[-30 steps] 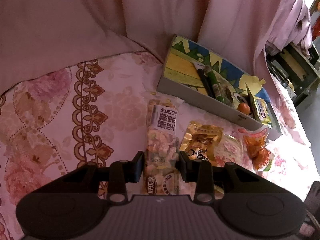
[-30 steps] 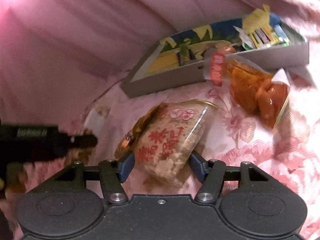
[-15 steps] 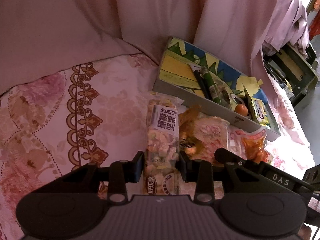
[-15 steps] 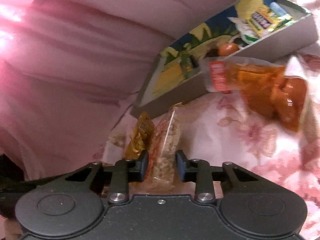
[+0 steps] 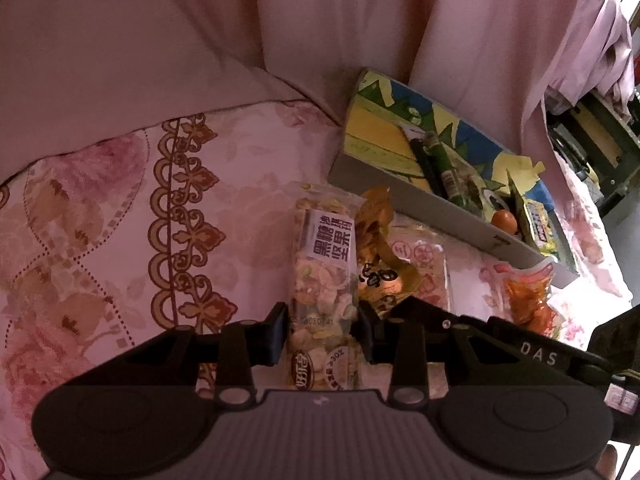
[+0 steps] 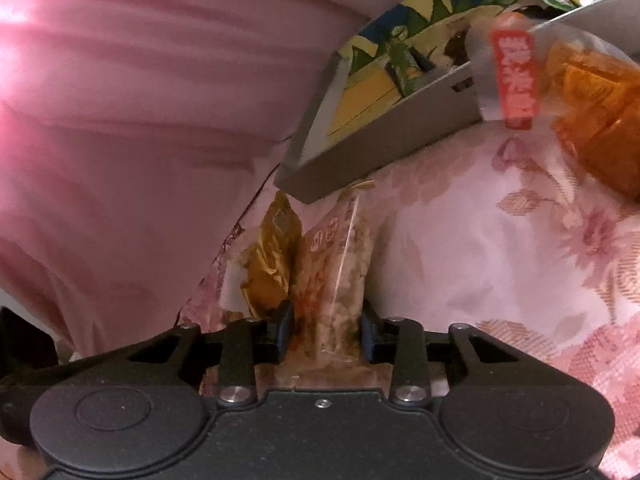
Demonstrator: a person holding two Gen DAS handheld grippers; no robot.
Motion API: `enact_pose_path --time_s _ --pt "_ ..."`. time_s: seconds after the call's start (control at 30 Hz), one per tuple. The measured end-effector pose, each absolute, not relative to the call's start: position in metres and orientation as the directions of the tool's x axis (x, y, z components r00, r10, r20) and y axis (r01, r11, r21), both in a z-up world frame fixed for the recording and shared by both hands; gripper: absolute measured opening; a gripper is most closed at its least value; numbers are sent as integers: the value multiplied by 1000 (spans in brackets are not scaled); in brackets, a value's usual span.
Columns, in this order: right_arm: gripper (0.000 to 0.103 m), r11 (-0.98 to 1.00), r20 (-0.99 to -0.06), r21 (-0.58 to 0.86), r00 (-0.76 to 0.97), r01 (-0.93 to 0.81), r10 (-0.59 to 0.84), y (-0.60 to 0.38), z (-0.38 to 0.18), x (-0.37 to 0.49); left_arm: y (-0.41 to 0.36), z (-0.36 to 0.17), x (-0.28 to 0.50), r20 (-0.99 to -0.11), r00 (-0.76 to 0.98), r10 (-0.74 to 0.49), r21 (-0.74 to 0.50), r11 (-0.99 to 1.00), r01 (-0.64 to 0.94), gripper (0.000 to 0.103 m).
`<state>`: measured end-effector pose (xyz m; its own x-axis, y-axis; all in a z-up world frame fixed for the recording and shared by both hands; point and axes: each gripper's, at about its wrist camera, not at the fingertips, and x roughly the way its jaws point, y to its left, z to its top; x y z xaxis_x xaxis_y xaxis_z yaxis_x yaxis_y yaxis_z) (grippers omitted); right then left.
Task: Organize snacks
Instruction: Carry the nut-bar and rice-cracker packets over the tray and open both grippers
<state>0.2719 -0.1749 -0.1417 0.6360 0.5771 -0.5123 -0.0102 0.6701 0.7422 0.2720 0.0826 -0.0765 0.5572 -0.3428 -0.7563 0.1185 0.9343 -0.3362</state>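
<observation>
My left gripper (image 5: 322, 334) is shut on a long clear bag of mixed nut crisps (image 5: 326, 264) with a white label, lying on the flowered bedspread. Right beside it lie a crumpled gold bag (image 5: 376, 240) and a clear bag of pale rice crisps (image 5: 428, 264). My right gripper (image 6: 325, 334) pinches that rice crisp bag (image 6: 336, 264), which stands on its edge between the pads; its jaws are opening slightly. The gold bag (image 6: 272, 256) leans against the rice bag's left side. One black finger (image 5: 460, 324) of the right gripper reaches in from the right.
A grey box (image 5: 440, 216) with a bright cartoon lining holds pens, an orange ball and small packets. An orange snack bag (image 6: 580, 92) lies in front of the box (image 6: 400, 140). Pink curtains hang behind. Furniture stands at the far right.
My right gripper closed on the rice crisp bag, tipped it onto its edge and moved in beside the left gripper. The left gripper kept still with its bag.
</observation>
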Motion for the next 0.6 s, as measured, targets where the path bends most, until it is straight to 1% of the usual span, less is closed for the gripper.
enact_pose_path --time_s 0.03,0.2,0.27,0.47,0.6 --pt "32 668 -510 744 637 -10 578 -174 -141 271 83 -77 272 -756 558 -341 -336 935 116 40" --pt "29 704 -519 709 653 -30 551 -169 -132 261 83 -75 271 -748 569 -342 -340 934 114 40" --pt "25 729 -524 682 661 -50 536 -165 -122 257 83 -72 269 -738 579 -346 -342 932 120 40" --pt "24 854 -582 509 686 -111 436 -157 -92 241 81 -59 262 -701 619 -354 -345 928 140 40" --pt "24 897 -597 421 703 -136 387 -163 -77 231 76 -49 259 -679 631 -374 -354 921 165 40"
